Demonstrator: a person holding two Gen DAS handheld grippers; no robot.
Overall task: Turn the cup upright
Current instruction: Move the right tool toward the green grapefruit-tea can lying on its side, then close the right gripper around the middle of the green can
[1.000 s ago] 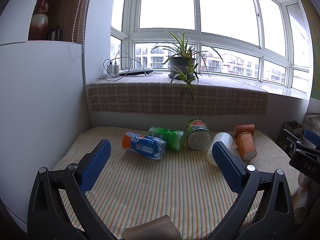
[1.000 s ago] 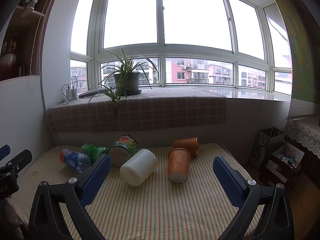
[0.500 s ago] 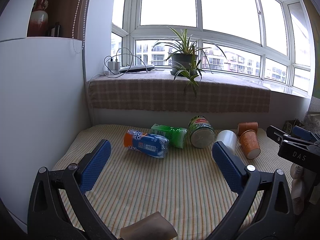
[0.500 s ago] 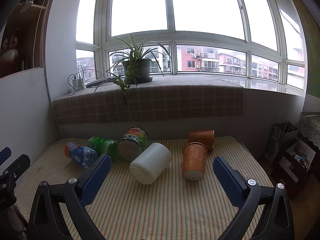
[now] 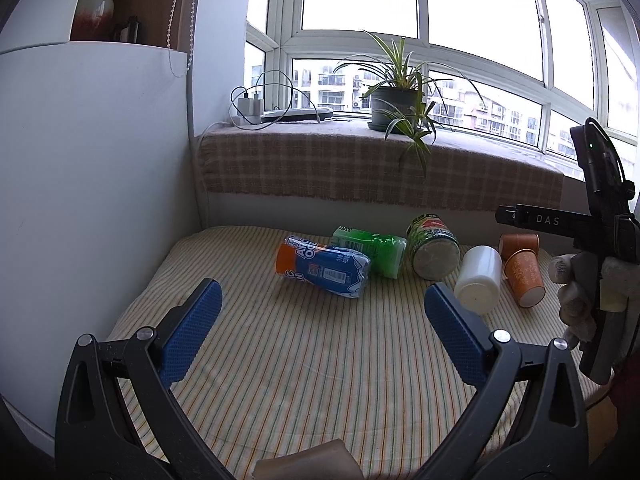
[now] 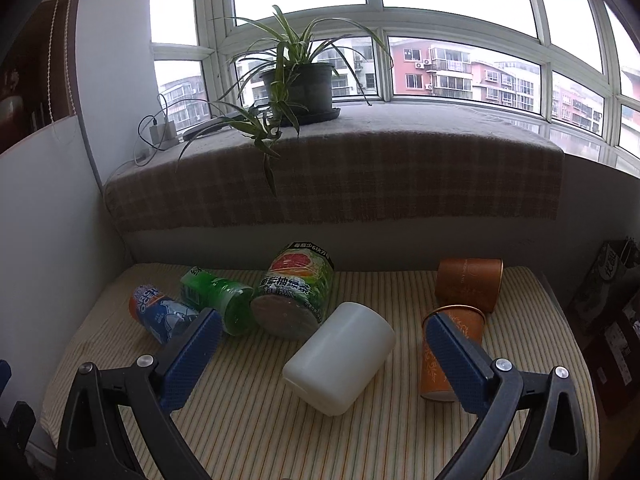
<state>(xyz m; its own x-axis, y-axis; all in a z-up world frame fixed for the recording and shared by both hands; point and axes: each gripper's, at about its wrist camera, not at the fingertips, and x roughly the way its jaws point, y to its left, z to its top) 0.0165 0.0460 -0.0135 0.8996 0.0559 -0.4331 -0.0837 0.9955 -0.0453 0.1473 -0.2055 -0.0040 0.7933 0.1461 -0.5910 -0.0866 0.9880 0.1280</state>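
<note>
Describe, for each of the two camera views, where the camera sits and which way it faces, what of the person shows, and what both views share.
Left wrist: sits behind the open left hand-held gripper, facing the window over the striped mat; the gloved right hand shows at right.
Right wrist: sits behind the open right hand-held gripper, nearer the white cup; no hand shows.
Shared: white cup, potted plant.

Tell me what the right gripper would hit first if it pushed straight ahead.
Probably the white cup lying on its side: it sits between the open right gripper fingers, nearest the view's centre. The near orange cup lies off to the right; depth is uncertain.
</note>
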